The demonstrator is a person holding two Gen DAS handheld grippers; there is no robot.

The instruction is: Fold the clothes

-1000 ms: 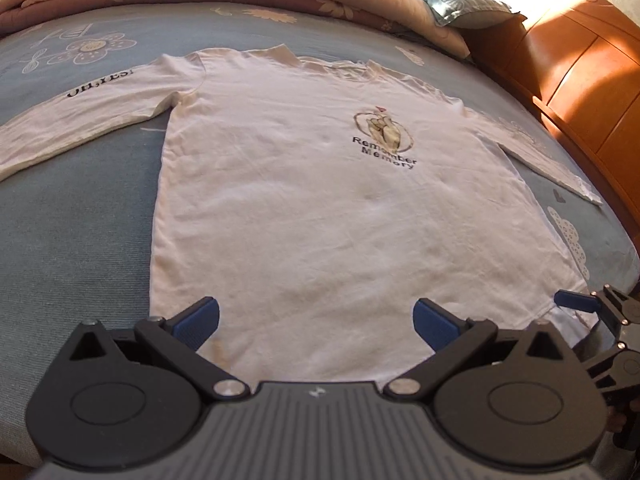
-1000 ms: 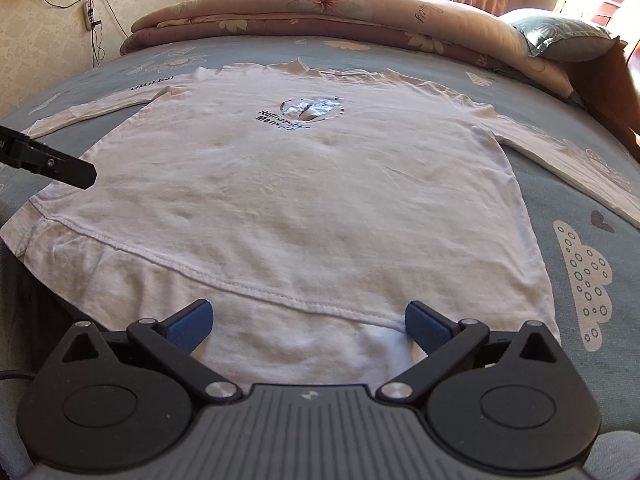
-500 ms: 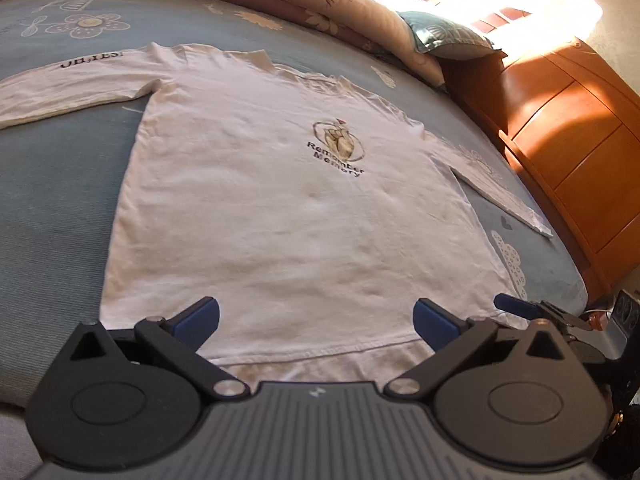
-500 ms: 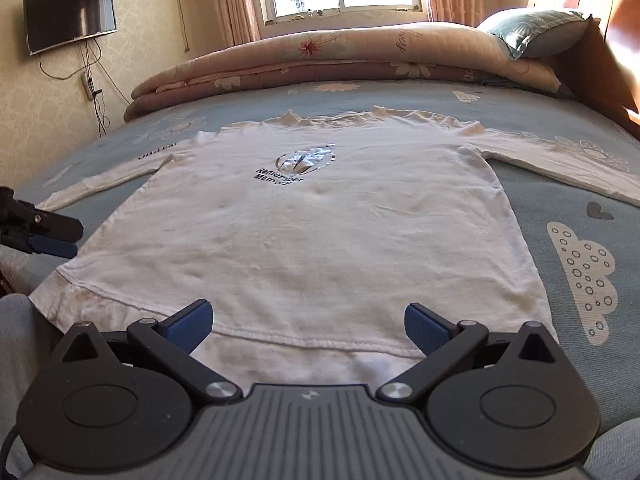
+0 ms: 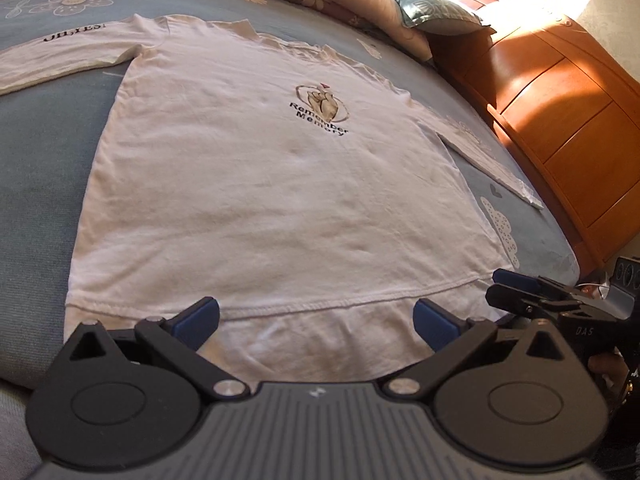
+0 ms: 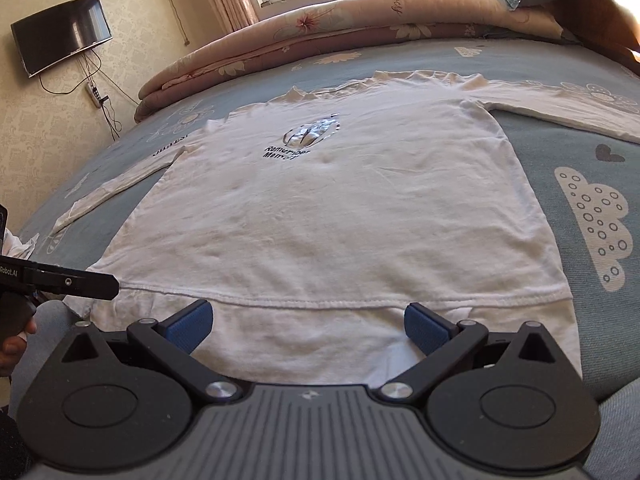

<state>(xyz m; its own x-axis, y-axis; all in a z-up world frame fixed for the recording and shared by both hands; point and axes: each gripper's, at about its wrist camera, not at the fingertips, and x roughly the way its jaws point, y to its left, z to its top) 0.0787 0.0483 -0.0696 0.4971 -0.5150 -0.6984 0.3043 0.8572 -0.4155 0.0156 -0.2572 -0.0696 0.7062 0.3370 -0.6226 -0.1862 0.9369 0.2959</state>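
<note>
There, the bed (image 5: 36, 168) filled both views, its blue sheet printed with flowers and clouds. A rolled quilt (image 6: 360, 20) ran along the far side, a pillow (image 5: 432, 10) at its end and a wooden headboard (image 5: 560, 120) beside that. Flat on the sheet lay the white shirt (image 5: 280, 200), front up, sleeves stretched out to both sides, "Remember Memory" on the chest and the hem nearest the cameras. A TV (image 6: 60, 36) hung on the wall. The left gripper (image 5: 316, 316) hovered over the hem's left part, blue pads spread wide, holding nothing. The right gripper (image 6: 306, 322) matched it over the hem's right part, also spread and empty.
</note>
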